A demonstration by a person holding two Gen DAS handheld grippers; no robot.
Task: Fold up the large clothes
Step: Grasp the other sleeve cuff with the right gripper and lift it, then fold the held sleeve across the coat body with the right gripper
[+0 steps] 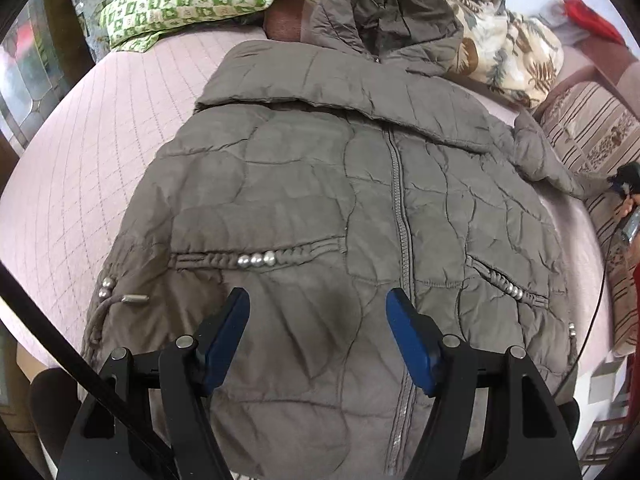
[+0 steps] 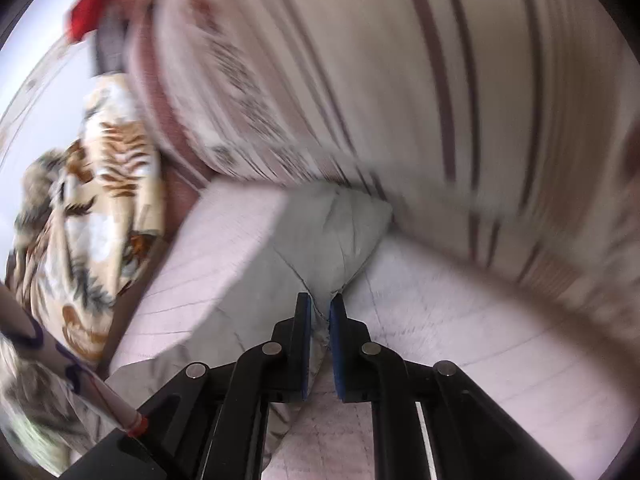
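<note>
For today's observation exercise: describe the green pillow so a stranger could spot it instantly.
Start at the pink quilted bed where the grey padded jacket lies spread out. Look past the jacket's shoulder to the head of the bed: the pillow lies there. Its green-and-white checks set it apart from the leaf-print blanket beside it.

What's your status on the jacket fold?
Left gripper open over grey quilted jacket. Right gripper shut on its sleeve. Striped cushion close ahead.

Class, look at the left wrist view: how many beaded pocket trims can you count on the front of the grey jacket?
2. One pocket trim lies left of the zipper; the other pocket trim lies right of it. Loose beads also hang at the jacket's left edge.
</note>
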